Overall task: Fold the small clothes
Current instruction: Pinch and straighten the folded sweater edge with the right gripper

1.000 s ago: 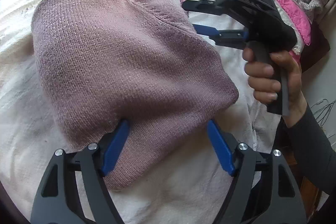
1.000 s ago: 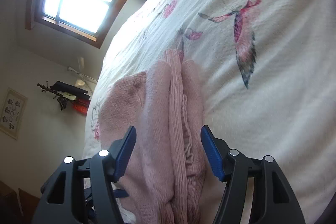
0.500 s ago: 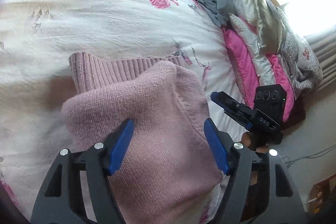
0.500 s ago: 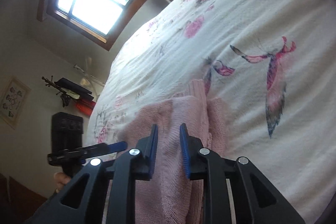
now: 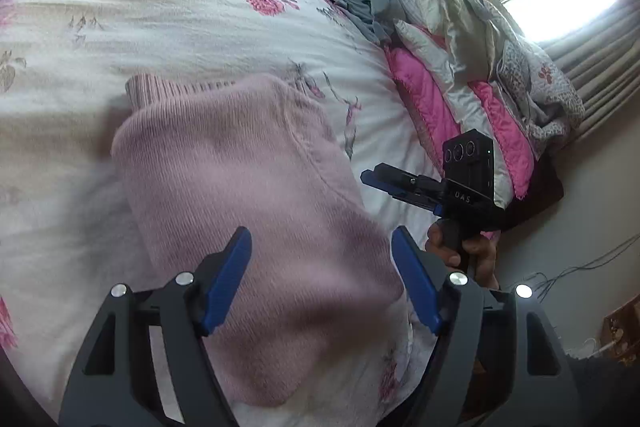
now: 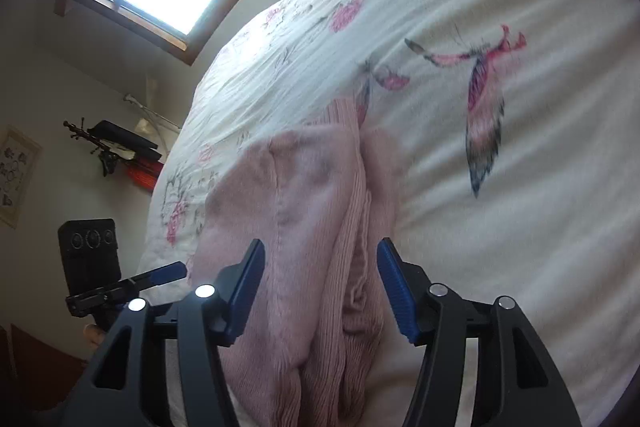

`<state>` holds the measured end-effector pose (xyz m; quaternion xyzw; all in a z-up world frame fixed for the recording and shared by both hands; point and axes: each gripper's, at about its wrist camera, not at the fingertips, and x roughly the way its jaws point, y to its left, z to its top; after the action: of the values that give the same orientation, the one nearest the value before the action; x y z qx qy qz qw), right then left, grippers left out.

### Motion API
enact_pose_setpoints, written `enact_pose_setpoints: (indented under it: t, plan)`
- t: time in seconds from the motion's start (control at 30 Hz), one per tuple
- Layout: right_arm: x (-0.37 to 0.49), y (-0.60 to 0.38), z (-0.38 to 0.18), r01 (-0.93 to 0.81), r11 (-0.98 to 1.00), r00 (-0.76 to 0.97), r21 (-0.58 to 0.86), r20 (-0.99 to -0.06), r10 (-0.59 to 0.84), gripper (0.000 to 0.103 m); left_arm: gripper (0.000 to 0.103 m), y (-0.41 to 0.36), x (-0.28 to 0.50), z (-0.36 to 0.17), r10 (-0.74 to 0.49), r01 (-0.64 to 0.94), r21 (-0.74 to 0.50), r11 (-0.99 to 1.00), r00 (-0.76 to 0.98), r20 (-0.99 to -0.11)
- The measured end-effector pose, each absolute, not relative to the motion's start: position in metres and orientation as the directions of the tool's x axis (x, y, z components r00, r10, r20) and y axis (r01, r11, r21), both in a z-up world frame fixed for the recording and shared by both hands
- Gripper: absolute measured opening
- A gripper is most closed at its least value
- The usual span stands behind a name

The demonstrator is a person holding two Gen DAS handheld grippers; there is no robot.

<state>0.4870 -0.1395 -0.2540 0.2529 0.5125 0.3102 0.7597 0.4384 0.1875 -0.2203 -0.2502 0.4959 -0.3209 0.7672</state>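
Reading "UAS" in white on the right tongs (image 5: 370, 178) is possible from the left wrist view; their blue tips appear nearly together there. Left tongs (image 5: 320, 281) gape wide over the folded pink sweater (image 5: 248, 195) on the floral bed (image 5: 160, 7); its near edge is cut off.

From the right wrist view, right tongs (image 6: 320, 291), half a second ago pinched narrow, now spread wide above the sweater's stacked folds

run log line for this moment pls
task: fold small clothes | left gripper: open | right gripper: open | pink sweater: folded on bed
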Motion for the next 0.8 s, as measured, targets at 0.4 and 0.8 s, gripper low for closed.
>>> enact_pose_setpoints:
  t: [0.4, 0.8]
  plan:
    - [0.446, -0.141, -0.250, -0.256, 0.735, 0.293, 0.628, -0.674, 0.678, 0.036, 0.068, 0.155, 0.412, -0.212, -0.720, 0.306, -0.652, 0.694, 0.254, -0.646]
    - [0.426, -0.141, -0.286, -0.237, 0.659, 0.146, 0.714, -0.644, 0.751, 0.000, 0.067, 0.143, 0.393, -0.284, -0.746, 0.096, -0.743, 0.663, 0.169, -0.644]
